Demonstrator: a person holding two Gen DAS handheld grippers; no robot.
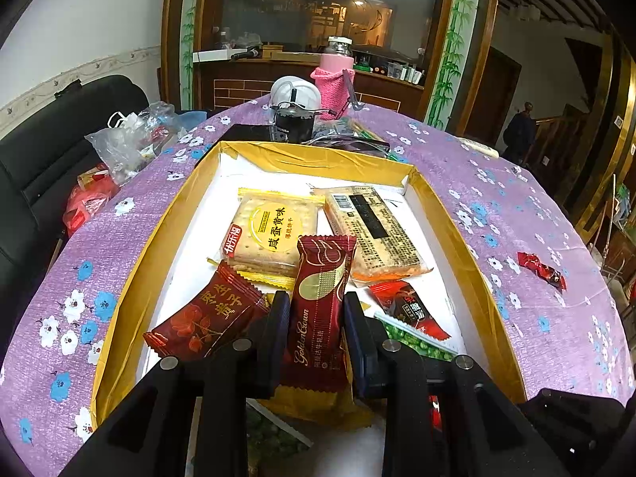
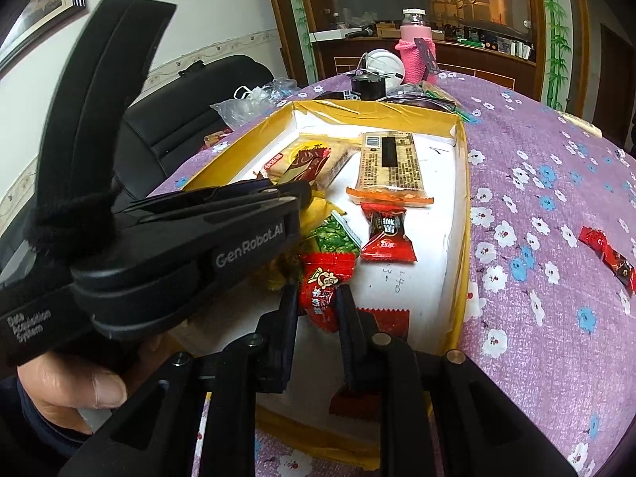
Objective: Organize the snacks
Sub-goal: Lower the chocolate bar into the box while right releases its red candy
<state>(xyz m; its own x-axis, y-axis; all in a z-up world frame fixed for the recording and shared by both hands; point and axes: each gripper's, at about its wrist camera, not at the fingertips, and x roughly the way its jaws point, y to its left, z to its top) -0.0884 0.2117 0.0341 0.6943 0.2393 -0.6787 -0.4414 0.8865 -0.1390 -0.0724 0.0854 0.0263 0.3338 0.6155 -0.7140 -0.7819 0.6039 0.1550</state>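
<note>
Left wrist view showed the left gripper (image 1: pixel 317 308) squeezing a dark red Golden Crown candy bar (image 1: pixel 319 310) low in the middle, over the yellow box (image 1: pixel 131 298). In the right wrist view, the right gripper (image 2: pixel 318 304) pinched a red snack packet (image 2: pixel 324 280). Cracker packs (image 1: pixel 274 230) lay farther up.

Open box (image 1: pixel 159 254) sits on the surface (image 1: pixel 516 214), snacks inside. Far end of box: cracker pack (image 1: pixel 274 230) on the left, barcode-side pack (image 1: pixel 373 230) beside it on the right. Nearer: Golden Crown bar (image 1: pixel 318 310) overlapping cracker pack, date candy (image 1: pixel 206 318) to its left, small candy (image 1: pixel 409 310) to its right. Loose candy (image 1: pixel 540 270) lies on the surface right of box. Bottle (image 1: pixel 336 75) stands behind box.
</note>
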